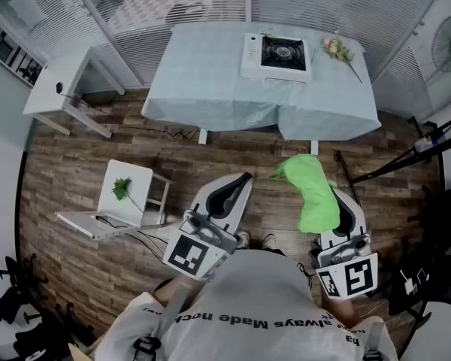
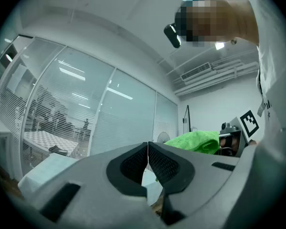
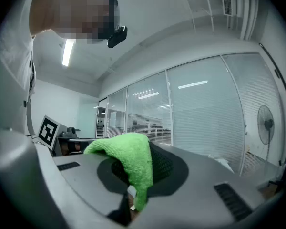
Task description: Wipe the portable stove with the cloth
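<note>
2 jaw pads of the right gripper are clamped on the green cloth, which folds over the tips & hides most of both pads. In the head view it covers that gripper's front end entirely. Left gripper: jaws pressed together, nothing btwn them. Portable stove sits on the far table, right of centre, well apart from both grippers; its knob & burner detail are too small to read. Person's torso blocks the near edge.

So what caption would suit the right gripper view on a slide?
Right gripper, jaws shut on a green cloth, facing a glass partition.
</note>
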Motion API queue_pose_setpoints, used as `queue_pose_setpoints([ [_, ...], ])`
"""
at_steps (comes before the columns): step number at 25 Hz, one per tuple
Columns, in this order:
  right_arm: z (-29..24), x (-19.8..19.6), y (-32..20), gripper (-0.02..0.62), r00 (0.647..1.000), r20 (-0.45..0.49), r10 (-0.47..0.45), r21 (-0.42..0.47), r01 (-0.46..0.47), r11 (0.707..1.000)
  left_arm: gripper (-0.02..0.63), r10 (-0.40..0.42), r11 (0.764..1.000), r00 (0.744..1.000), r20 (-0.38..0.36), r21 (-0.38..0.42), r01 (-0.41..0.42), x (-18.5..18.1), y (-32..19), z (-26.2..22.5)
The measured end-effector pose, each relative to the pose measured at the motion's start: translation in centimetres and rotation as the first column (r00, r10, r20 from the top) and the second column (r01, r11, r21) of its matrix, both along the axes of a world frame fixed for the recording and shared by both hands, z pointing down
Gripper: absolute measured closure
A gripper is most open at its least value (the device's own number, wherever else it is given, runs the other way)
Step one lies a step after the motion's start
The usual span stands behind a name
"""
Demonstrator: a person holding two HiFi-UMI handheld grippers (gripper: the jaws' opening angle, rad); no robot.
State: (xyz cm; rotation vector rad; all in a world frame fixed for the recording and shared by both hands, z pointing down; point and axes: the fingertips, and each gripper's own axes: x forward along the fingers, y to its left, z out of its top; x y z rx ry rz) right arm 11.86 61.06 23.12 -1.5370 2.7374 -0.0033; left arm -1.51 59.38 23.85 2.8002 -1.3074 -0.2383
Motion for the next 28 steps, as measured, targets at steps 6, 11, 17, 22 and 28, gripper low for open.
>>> queue_pose_setpoints([
  [6,0.2,0.4,-0.1,0.569,0.999,0.011,-0.035,-0.008,0.035,0.999,0.594,-0.031,0.999,0.999,0.025,-0.010,0.031,0.2,0.3,0.3],
  [11,0.1,-0.7,-0.3,0.568,0.999,0.005,-0.032,-0.003,0.032,0.999,0.594,-0.012,1.000,1.000,0.022,-0.012,0.012,-0.4,0.3,0.3],
  [17,0.5,-1.9,-1.5,0.568,0.999,0.001,-0.032,-0.011,0.032,0.999,0.594,0.006,1.000,1.000,0.016,-0.025,-0.005,-1.0,-1.0,0.7],
  [22,1.4,-1.2,-4.3,0.568,0.999,0.005,-0.034,-0.015,0.034,0.999,0.594,0.015,1.000,1.000,0.024,-0.027,-0.015,0.2,-4.0,1.4],
  [28,1.9,1.0,-10.2,0.568,0.999,0.021,-0.045,-0.019,0.046,0.999,0.594,0.004,1.000,0.999,0.038,-0.026,-0.003,2.2,-9.7,1.6],
])
